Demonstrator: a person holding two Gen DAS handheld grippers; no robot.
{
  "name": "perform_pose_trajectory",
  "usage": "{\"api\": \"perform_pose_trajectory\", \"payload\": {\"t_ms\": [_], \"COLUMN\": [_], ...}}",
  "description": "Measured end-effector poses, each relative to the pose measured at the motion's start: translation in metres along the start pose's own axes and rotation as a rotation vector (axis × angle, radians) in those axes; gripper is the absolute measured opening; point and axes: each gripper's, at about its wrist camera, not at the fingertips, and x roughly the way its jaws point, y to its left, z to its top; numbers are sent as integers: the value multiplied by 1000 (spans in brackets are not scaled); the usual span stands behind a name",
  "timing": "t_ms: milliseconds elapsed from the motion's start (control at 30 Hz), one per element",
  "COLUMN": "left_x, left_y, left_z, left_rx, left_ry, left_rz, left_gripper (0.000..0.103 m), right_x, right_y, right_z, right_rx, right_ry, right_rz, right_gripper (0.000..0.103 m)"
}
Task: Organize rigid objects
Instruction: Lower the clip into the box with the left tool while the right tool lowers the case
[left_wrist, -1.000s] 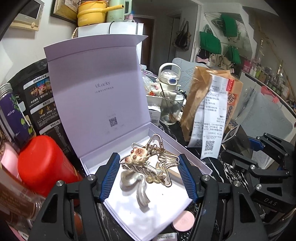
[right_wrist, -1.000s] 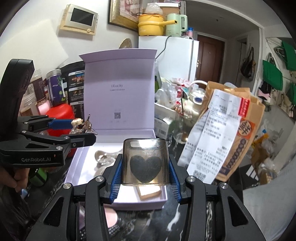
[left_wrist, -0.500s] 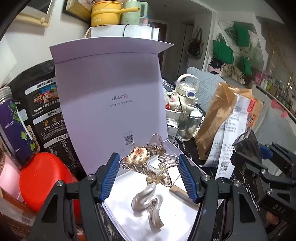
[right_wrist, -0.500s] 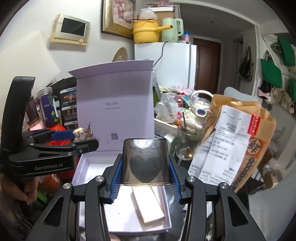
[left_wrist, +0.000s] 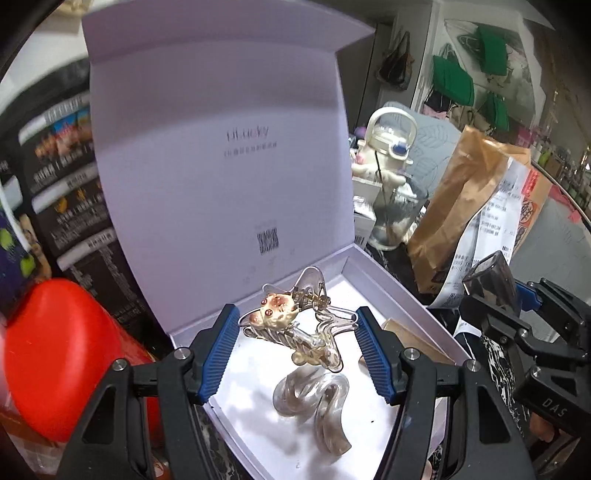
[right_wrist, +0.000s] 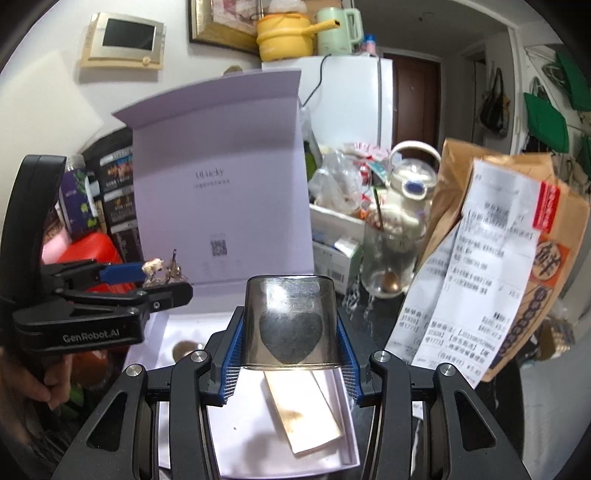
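Observation:
My left gripper (left_wrist: 295, 345) is shut on a clear star-shaped hair clip (left_wrist: 295, 332) with a cream charm, held above the open lavender box (left_wrist: 388, 284). A wavy clear hair clip (left_wrist: 317, 410) and a beige card (left_wrist: 410, 338) lie inside the box. My right gripper (right_wrist: 290, 354) is shut on a smoky clear case with a black heart (right_wrist: 290, 325), held over the box's front part (right_wrist: 258, 435), above the beige card (right_wrist: 303, 413). The left gripper also shows in the right wrist view (right_wrist: 162, 277), at the left over the box.
The box lid (left_wrist: 221, 147) stands upright behind. A red canister (left_wrist: 55, 354) stands left of the box. A brown paper bag with receipts (right_wrist: 517, 258), a glass cup (right_wrist: 388, 258) and a white kettle (left_wrist: 391, 147) crowd the right. Black bags (left_wrist: 62, 177) stand at the back left.
Both grippers have moved closer over the box with their objects still held. The box lid looms larger in the left wrist view.

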Motion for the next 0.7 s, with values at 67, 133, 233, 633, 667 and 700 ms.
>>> {"api": "perform_pose_trajectory", "payload": {"t_ms": [67, 133, 233, 633, 667, 700], "left_x": [7, 12, 21, 57, 61, 64], "left_y": [1, -1, -4, -12, -12, -12], "left_z": [-1, -3, -4, -12, -12, -13], "left_rx": [-6, 10, 22, 53, 53, 54], "left_ry": [18, 32, 54, 148, 156, 162], "left_rz": [3, 22, 40, 80, 83, 88], "left_gripper": [64, 64, 64, 64, 64, 64], "right_x": [6, 12, 22, 52, 55, 57], "right_y": [-2, -2, 0, 1, 1, 2], "right_z": [-3, -6, -9, -24, -25, -26], "right_rx": [-3, -1, -5, 7, 8, 8], "right_ry": [19, 35, 62, 135, 140, 144], "right_rz": [-11, -25, -24, -3, 0, 0], "right_gripper": [45, 45, 45, 45, 45, 45]}}
